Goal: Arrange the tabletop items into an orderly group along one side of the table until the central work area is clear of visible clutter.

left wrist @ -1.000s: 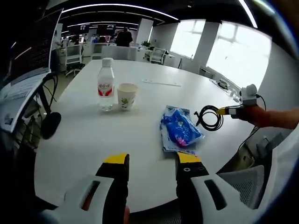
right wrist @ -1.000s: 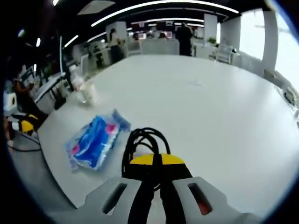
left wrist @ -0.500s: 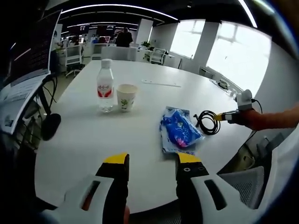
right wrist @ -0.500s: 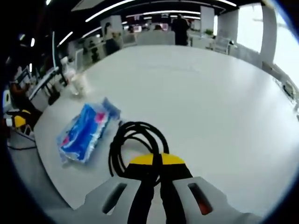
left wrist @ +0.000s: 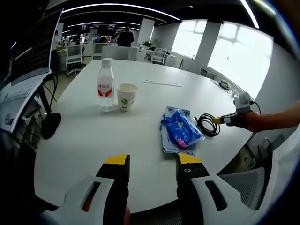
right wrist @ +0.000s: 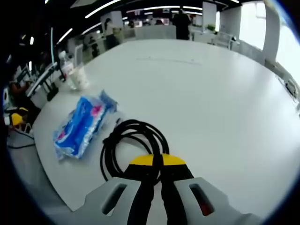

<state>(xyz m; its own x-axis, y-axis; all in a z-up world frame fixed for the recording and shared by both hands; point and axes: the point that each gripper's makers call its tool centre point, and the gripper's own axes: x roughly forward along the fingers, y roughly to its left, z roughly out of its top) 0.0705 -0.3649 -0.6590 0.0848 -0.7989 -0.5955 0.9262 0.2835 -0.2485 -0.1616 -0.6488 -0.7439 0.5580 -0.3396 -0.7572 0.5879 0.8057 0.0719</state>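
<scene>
Pinched together on the coiled black cable (right wrist: 133, 145), the right gripper (right wrist: 157, 161) has its yellow-tipped jaws closed with almost no gap, the cable's loop lying on the white table (right wrist: 220, 93) just ahead of them. In the left gripper view that same gripper (left wrist: 224, 120) reaches in from the right, held by a person's hand (left wrist: 255, 121), with the cable (left wrist: 207, 124) resting near the table edge.

Left gripper (left wrist: 152, 161) hovers over the near edge of the table (left wrist: 84, 140) with its jaws wide apart and nothing between them.

A blue plastic packet (left wrist: 179, 130) lies just beside the cable, between it and the table's middle; in the right gripper view the packet (right wrist: 79, 125) sits to the left of the coil. Farther off, a clear water bottle with a red label (left wrist: 106, 86) stands upright, and a paper cup (left wrist: 127, 96) stands just beside it. Both are well apart from the packet.
</scene>
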